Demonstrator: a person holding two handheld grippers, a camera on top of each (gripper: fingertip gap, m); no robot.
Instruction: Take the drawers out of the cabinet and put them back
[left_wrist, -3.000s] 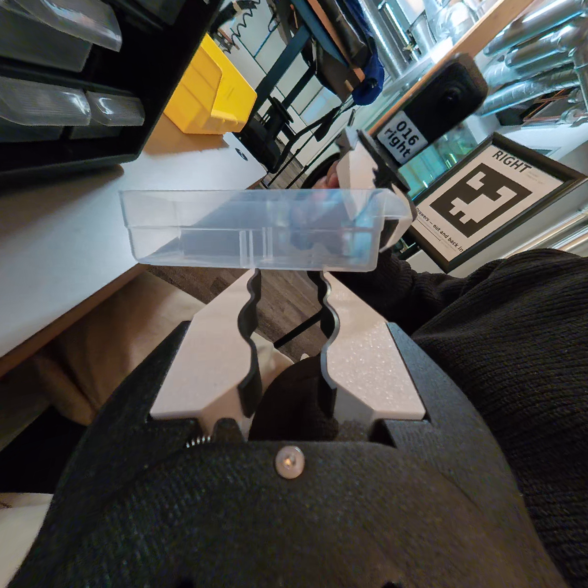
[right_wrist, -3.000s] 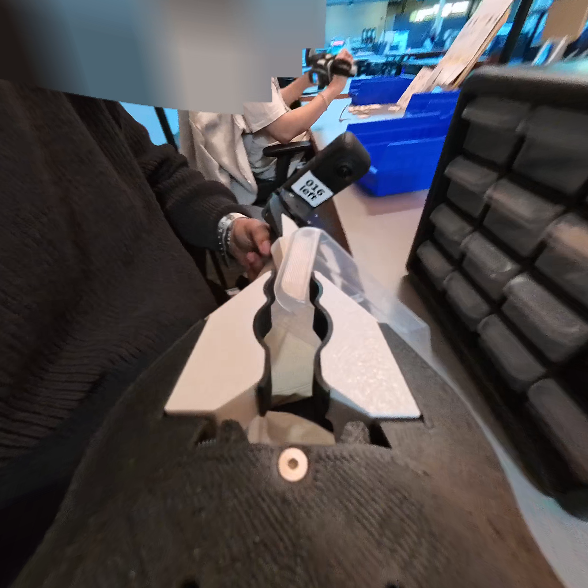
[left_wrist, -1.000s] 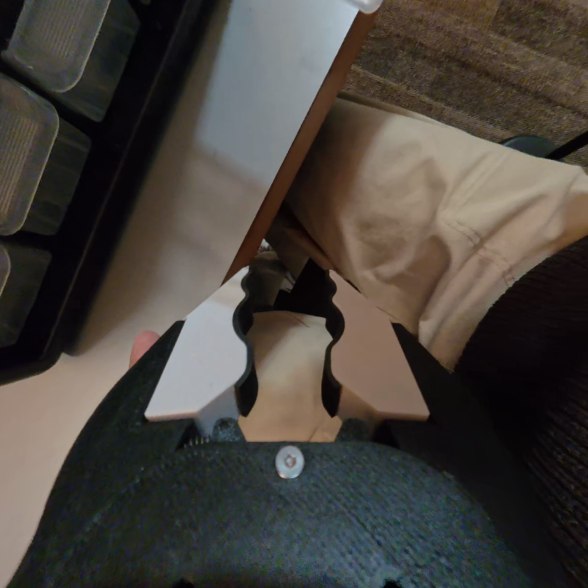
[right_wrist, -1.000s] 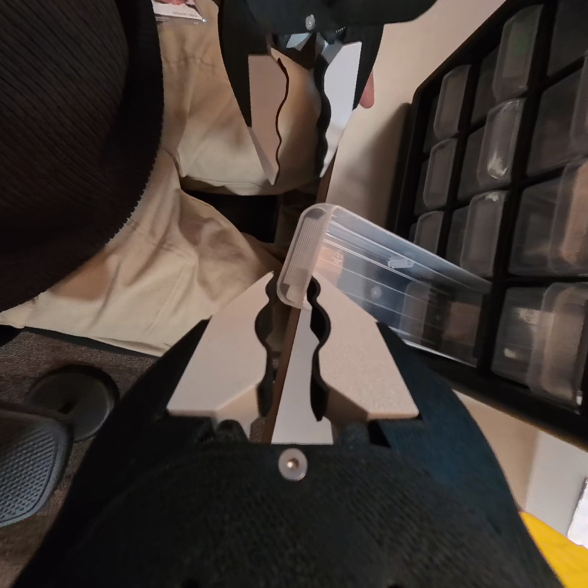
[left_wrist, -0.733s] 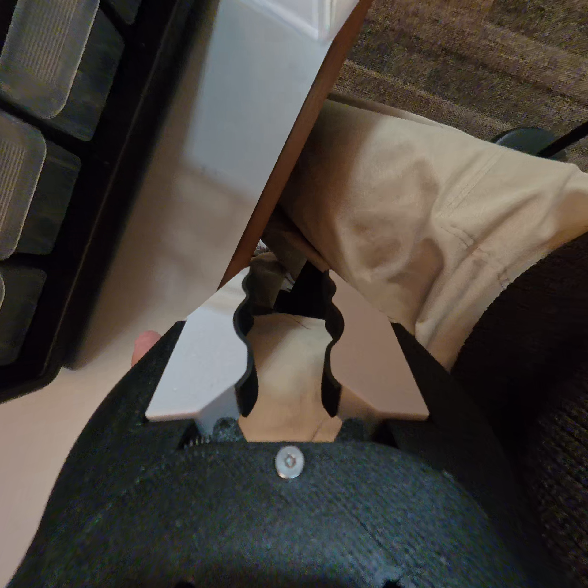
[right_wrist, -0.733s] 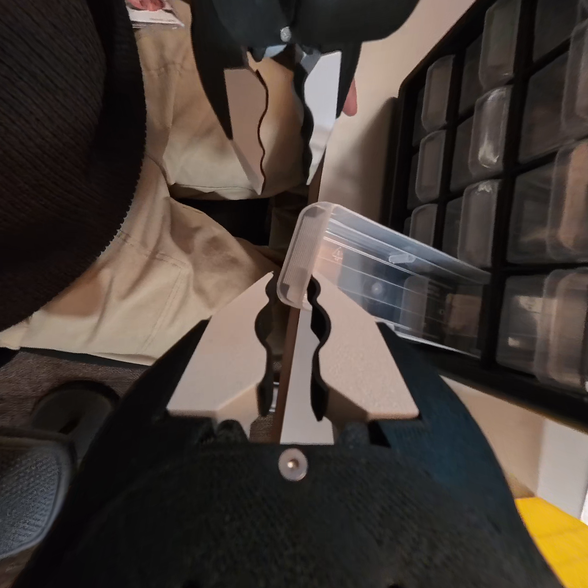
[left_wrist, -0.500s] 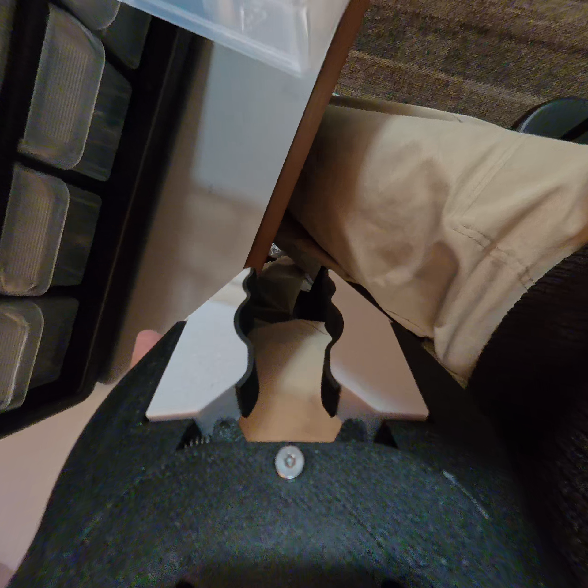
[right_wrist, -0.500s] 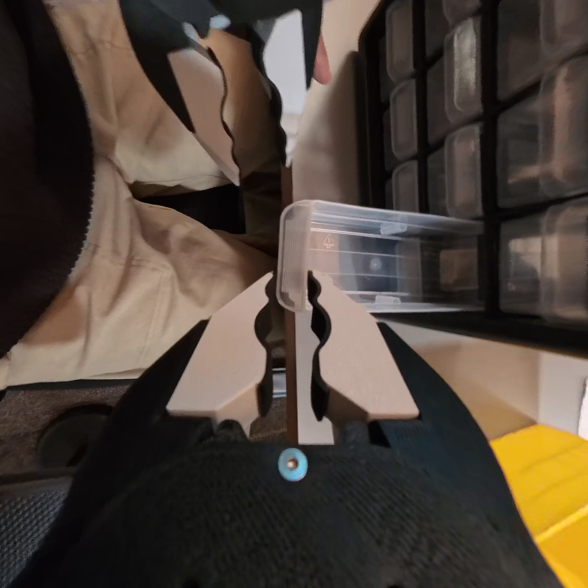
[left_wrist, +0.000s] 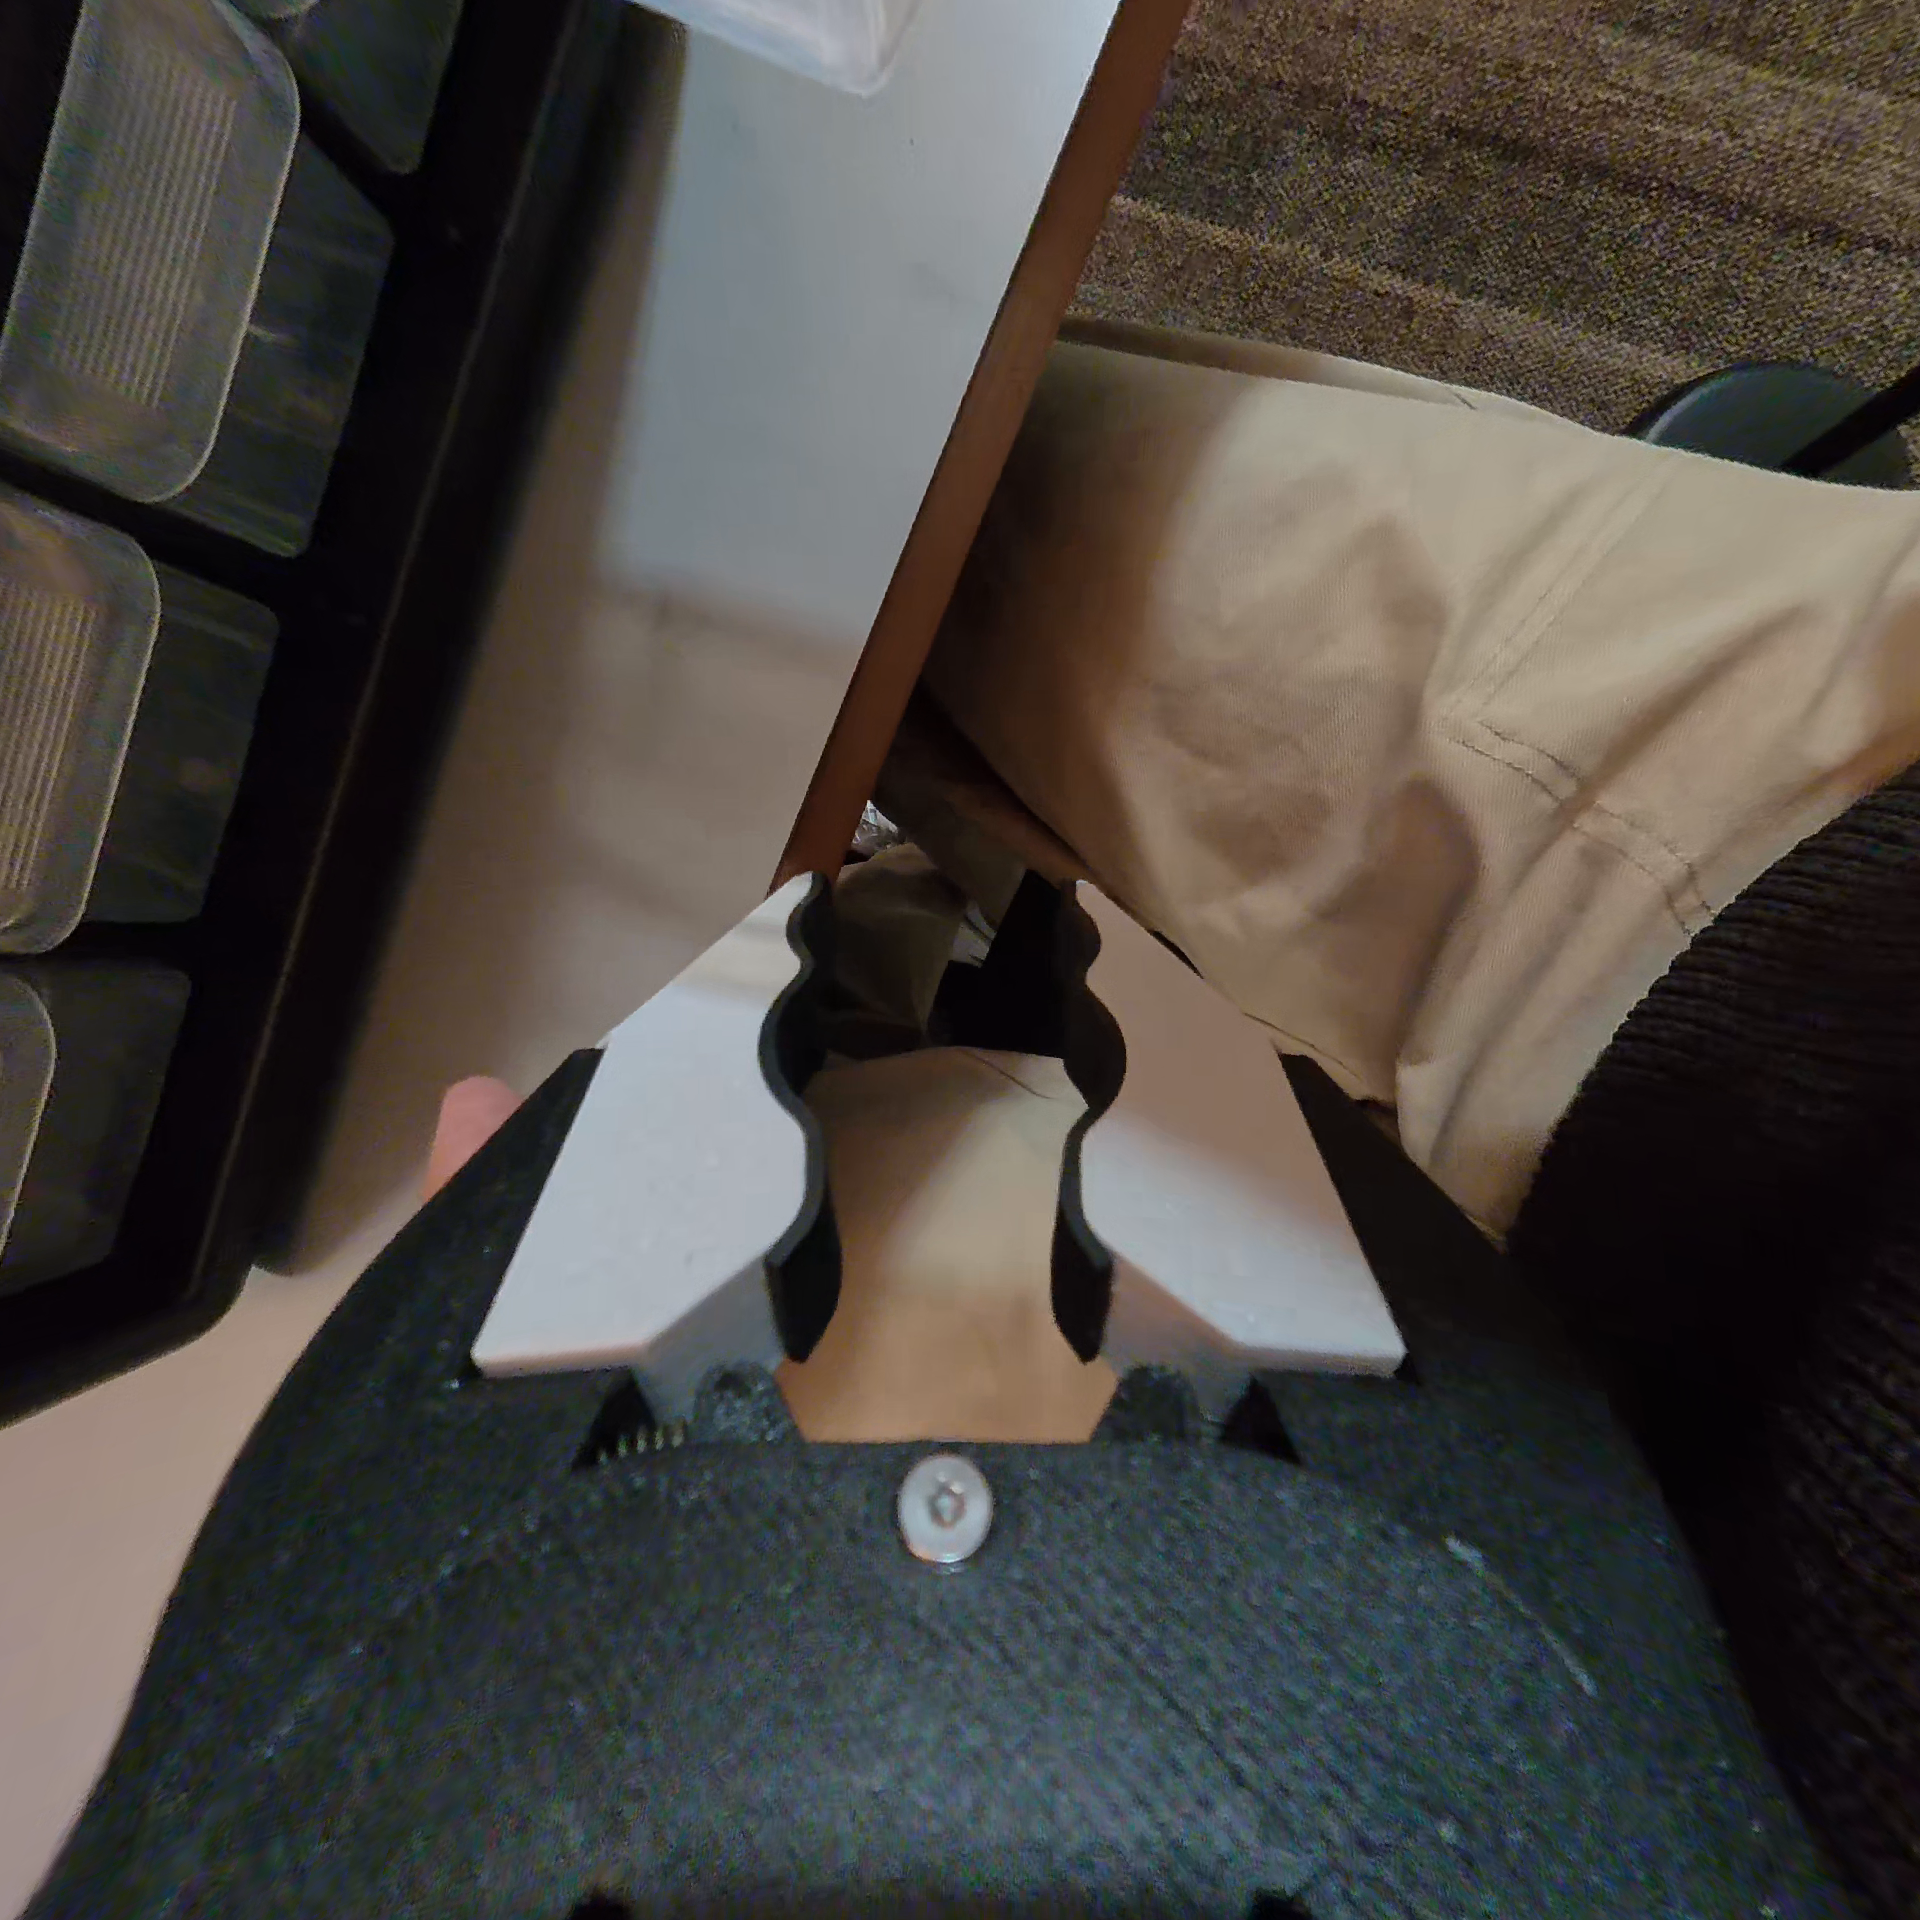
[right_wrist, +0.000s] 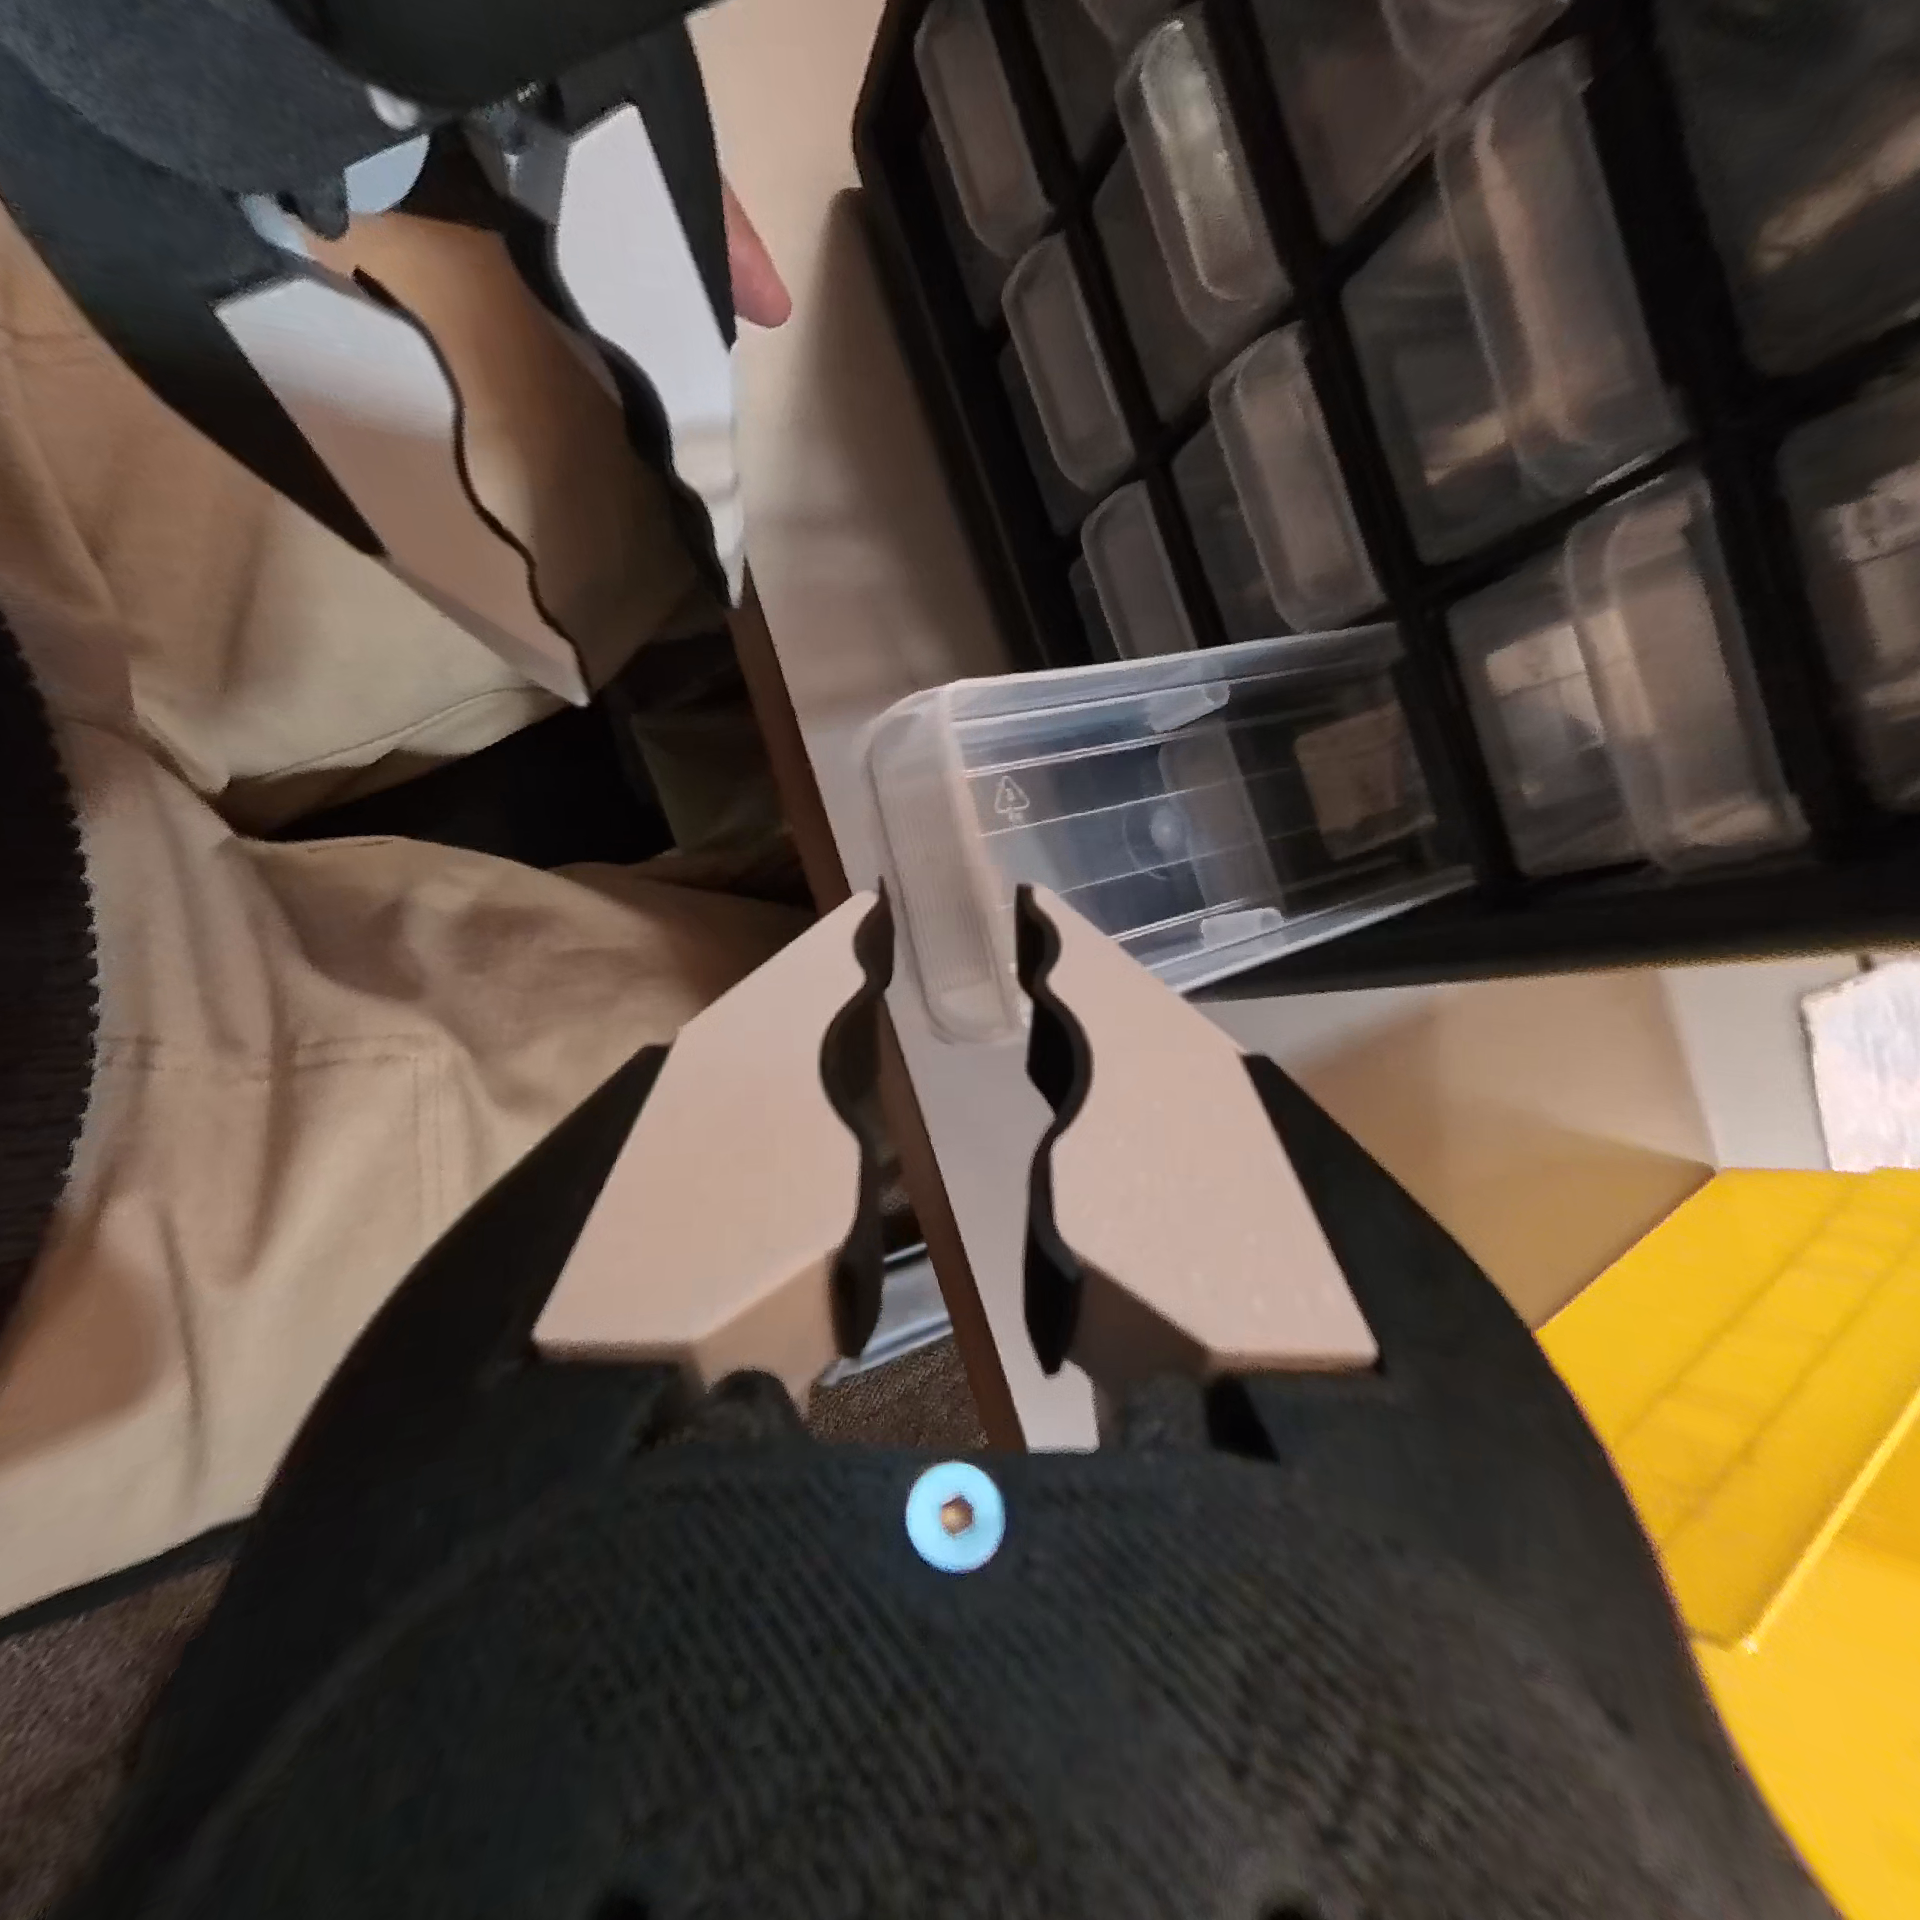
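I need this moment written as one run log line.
clear plastic drawer: partly in black cabinet | right tongs: open around drawer handle | left tongs: open, empty

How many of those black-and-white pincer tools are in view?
2. The right gripper is at the bottom, jaws open on either side of the clear plastic drawer handle; the left gripper is upper left, jaws open and empty.

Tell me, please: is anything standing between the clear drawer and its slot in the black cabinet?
Nothing visible does. The clear drawer already has its far end inside the black cabinet, and the right gripper has its jaws open around the drawer's handle.
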